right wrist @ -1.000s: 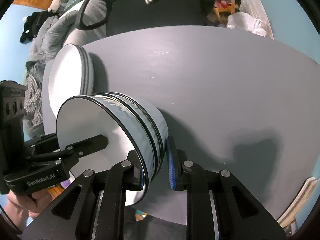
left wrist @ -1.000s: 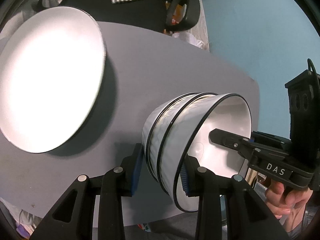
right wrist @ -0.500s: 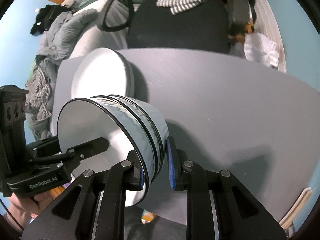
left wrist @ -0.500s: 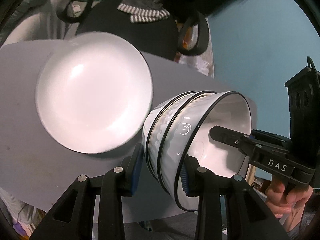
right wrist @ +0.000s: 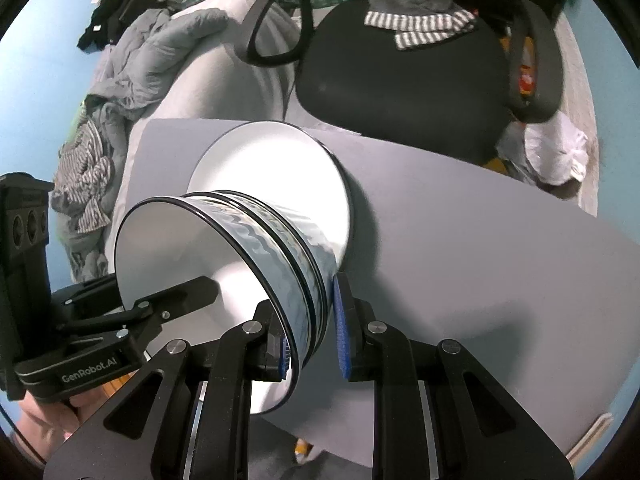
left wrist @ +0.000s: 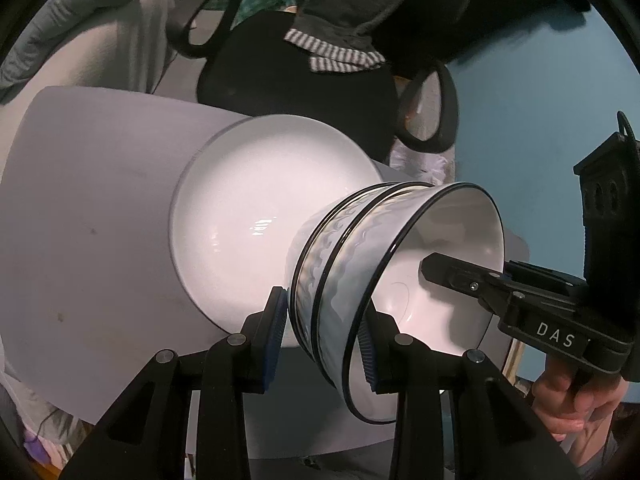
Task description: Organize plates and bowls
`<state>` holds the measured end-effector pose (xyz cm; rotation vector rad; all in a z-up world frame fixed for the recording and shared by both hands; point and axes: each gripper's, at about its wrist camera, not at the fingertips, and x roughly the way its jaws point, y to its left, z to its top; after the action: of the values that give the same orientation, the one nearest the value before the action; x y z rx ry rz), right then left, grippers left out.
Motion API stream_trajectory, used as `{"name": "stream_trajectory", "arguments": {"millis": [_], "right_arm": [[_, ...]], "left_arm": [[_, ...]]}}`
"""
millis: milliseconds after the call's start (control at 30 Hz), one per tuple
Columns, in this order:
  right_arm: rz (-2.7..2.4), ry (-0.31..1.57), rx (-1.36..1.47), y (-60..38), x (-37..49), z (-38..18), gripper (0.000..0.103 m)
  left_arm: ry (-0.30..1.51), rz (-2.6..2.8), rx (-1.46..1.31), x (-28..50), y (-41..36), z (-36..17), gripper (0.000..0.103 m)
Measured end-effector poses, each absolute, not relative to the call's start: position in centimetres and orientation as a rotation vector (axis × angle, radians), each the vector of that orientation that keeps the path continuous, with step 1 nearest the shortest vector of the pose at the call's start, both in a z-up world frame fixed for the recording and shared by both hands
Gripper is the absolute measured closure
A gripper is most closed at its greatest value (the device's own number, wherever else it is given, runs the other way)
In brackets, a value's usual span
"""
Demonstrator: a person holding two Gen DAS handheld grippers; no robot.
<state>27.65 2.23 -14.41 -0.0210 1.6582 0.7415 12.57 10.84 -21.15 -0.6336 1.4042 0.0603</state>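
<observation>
STEP: lower the bowl stack [left wrist: 392, 280] centred onto the plates [left wrist: 256, 216], level | GRIP: left gripper [left wrist: 324, 336] and right gripper [right wrist: 310, 320] each clamp opposite rims of the stack, held above the plates | ROOM: table [right wrist: 500, 264] bare right of the plates; far edge and chair [right wrist: 400, 80] just behind.

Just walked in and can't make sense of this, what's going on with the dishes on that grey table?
A person is holding a nested stack of bowls with both handheld tools. The left gripper and the right gripper each clamp the stack's wall from opposite sides, one finger inside the top bowl. The stack is off the grey table, above the white plates, not yet set down.
</observation>
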Motion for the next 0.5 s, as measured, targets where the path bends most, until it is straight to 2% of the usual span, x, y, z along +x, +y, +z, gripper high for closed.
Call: {"name": "stream_trajectory", "arguments": {"millis": [500], "right_arm": [[0.734,1.719,-0.063,7.2,28.6,-16.9,0.084]], "left_arm": [[1.443,0.103,-0.667,13.9,15.2,-24.2,0.070]]}}
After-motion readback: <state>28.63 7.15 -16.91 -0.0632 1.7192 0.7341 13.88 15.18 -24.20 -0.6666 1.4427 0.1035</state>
